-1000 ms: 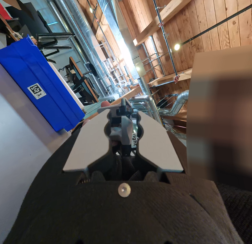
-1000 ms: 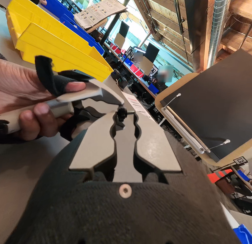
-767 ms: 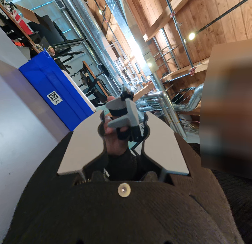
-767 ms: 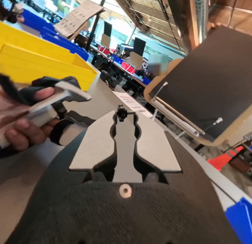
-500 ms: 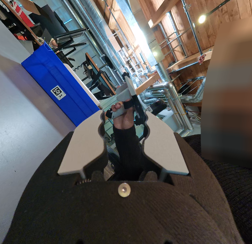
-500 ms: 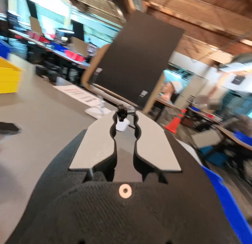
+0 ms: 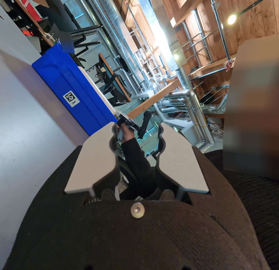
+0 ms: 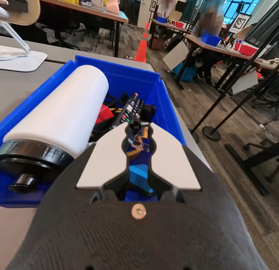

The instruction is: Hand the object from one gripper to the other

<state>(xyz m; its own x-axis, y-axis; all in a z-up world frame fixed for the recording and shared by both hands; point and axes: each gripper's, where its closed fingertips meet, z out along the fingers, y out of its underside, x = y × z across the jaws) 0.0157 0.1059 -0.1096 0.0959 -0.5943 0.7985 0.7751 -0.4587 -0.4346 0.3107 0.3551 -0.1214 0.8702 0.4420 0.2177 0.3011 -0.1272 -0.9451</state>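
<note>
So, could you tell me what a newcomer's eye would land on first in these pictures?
Probably the white bottle lying on its side in the blue bin, on the left of the right wrist view, beside a black remote. Next, the small black bolt pinched at the right gripper's fingertips above that bin. In the left wrist view, the left gripper is open and empty.

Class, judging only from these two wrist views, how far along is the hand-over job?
Done: the hand-over looks complete, since the left gripper stands open and empty. In hand: the right gripper pinches a small black screw knob at its fingertips, above the blue bin. Left: probably setting it down; nothing shows where.
</note>
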